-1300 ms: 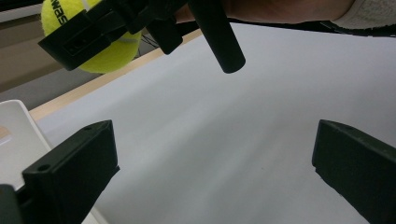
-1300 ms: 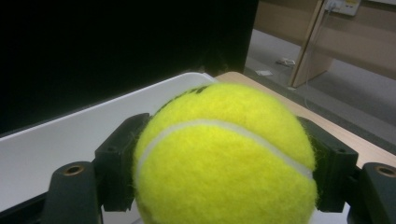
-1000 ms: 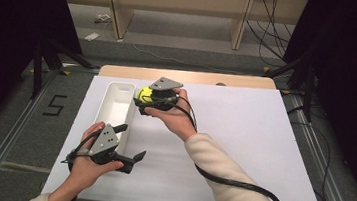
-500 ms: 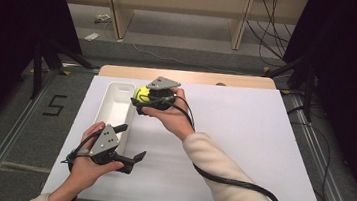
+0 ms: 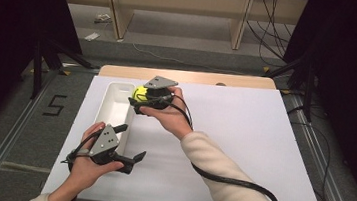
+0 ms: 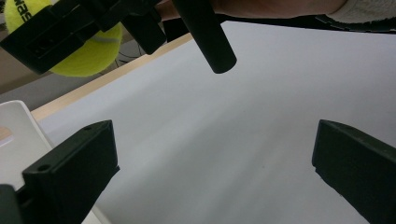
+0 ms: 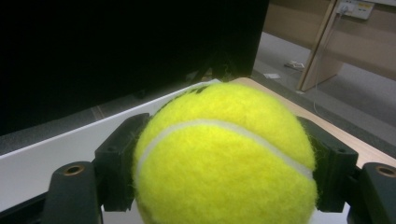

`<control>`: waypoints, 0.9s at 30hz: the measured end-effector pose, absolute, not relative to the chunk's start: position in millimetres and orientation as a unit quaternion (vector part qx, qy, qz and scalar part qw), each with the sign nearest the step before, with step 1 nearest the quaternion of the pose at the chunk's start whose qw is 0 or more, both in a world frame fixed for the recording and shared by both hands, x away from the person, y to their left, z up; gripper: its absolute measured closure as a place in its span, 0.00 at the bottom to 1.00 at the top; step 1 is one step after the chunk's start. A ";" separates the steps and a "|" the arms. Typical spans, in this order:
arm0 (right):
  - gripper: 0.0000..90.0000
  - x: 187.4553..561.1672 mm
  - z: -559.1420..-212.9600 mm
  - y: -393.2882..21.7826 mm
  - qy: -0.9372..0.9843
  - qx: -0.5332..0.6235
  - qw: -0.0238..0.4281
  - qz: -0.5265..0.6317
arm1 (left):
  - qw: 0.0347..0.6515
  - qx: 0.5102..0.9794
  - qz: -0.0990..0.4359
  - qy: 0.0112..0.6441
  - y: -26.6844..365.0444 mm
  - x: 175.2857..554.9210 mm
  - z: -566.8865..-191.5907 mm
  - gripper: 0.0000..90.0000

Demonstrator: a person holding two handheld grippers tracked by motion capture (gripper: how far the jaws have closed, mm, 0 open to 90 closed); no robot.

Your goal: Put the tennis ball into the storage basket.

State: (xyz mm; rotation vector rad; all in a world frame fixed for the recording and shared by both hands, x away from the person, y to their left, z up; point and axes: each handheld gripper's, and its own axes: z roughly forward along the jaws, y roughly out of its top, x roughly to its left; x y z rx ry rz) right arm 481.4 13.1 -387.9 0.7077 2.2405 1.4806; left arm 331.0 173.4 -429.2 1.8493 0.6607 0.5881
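A yellow tennis ball (image 5: 140, 94) (image 7: 224, 154) (image 6: 79, 49) is clamped between the jaws of my right gripper (image 5: 140, 99), which is shut on it and holds it in the air at the right rim of a long white tray (image 5: 113, 106). The ball hides most of what lies ahead in the right gripper view. My left gripper (image 5: 129, 145) (image 6: 215, 158) rests low over the white table sheet (image 5: 243, 137), near the front end of the tray. Its jaws stand wide apart with nothing between them.
The white sheet covers a wooden table (image 5: 189, 76); its right half is bare. Wooden shelf legs (image 5: 116, 8) and cables lie on the floor beyond. Metal rails (image 5: 6, 142) run along both sides of the table.
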 end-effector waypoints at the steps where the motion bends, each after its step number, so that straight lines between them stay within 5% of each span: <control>1: 0.30 481.3 -387.8 13.6 0.793 0.251 0.181 0.525 | 0.518 0.772 0.247 0.274 173.6 331.2 -429.1 0.00; 27: 0.30 480.2 -386.9 18.0 0.796 0.250 0.175 0.523 | 0.518 0.773 0.247 0.273 173.4 331.0 -429.2 0.00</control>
